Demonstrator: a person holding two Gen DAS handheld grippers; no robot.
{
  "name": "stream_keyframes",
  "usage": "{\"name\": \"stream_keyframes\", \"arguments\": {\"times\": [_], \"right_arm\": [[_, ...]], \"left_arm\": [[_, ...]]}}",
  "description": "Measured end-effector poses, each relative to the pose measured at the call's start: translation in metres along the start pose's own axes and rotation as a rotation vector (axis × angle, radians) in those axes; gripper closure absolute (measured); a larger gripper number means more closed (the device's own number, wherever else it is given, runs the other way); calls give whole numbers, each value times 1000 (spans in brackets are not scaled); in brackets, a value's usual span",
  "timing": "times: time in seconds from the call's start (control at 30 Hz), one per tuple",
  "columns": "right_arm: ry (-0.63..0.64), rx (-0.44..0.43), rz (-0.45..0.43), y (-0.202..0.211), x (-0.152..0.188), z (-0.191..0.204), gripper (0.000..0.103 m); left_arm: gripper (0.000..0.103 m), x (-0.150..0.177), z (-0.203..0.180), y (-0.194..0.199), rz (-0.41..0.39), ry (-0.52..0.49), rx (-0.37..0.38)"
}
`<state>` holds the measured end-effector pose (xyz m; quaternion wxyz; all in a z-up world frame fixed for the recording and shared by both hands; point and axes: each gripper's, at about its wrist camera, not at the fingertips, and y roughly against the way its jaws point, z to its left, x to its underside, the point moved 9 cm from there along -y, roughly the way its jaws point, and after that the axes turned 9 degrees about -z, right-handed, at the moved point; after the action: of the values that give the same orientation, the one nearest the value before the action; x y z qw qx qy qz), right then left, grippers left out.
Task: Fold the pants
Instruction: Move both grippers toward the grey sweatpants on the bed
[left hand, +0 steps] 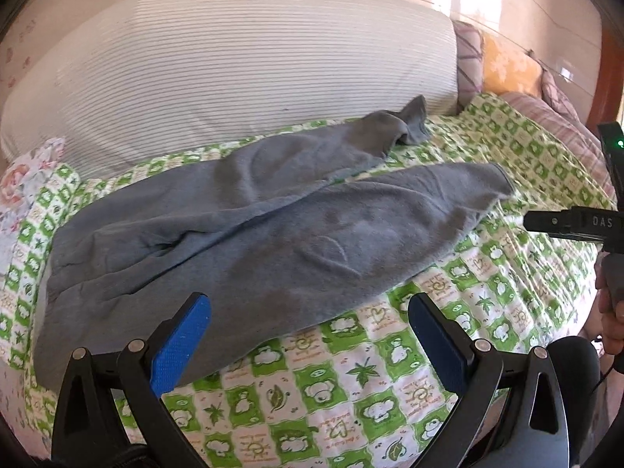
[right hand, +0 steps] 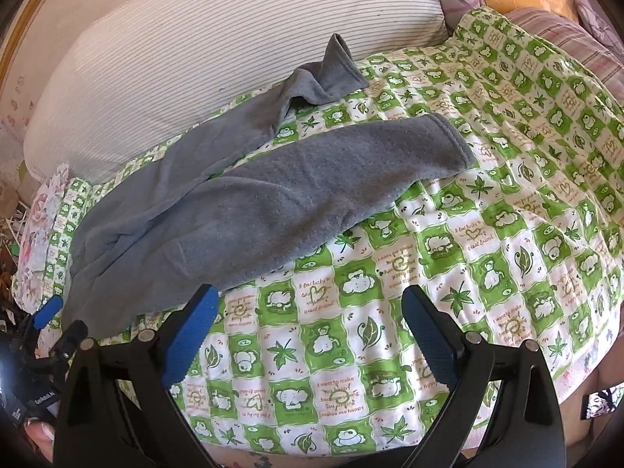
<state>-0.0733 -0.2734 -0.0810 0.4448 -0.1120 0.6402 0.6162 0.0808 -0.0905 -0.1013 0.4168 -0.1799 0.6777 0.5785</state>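
The grey pants [left hand: 241,226] lie spread on the bed's green-and-white quilt [left hand: 351,382], waistband at the left edge, 2 legs splayed apart toward the right; the far leg's cuff is crumpled against the striped pillow [left hand: 234,66]. The left tongs [left hand: 308,343] hang spread just above the near hem, holding nothing. The right tongs [right hand: 308,339] are spread too, over bare quilt. I'd worry a pinch catches quilt along with fleece, or that the bunched far cuff folds in crooked.

Grey pants [left hand: 241,230] spread flat, unfolded
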Motion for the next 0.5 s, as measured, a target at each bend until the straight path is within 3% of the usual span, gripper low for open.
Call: {"name": "stream_keyframes", "arguments": {"times": [0.5], "right_arm": [[-85, 5, 32, -21, 5, -31, 8]], "left_arm": [[1, 12, -37, -42, 83, -45, 115]]}}
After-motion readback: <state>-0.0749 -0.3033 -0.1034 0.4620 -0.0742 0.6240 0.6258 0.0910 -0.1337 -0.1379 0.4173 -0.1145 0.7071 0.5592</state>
